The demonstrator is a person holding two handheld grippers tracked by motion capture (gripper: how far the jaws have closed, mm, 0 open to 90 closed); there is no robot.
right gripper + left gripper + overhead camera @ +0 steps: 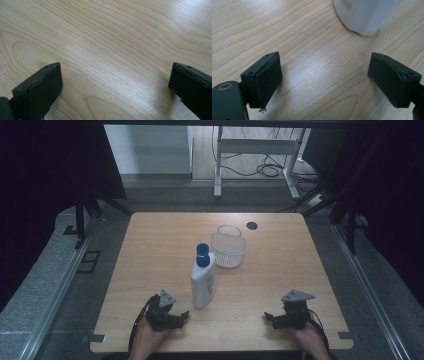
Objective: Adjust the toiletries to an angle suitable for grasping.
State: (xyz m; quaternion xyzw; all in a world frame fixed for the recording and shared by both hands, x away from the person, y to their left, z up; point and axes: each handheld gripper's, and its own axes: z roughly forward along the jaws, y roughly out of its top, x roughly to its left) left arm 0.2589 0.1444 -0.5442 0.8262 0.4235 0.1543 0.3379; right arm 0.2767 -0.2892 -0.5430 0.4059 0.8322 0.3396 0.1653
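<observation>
Wooden table [150, 270], bottle [203, 282] just beside left claw [181, 316]

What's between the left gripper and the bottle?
Nothing visible. The left gripper rests open on the table, with bare wood between its jaws and the bottle just ahead to its right. The basket sits behind the bottle.

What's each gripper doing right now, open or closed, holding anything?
Left gripper: jaws open, empty, near the white bottle.
Right gripper: jaws open, empty.
</observation>
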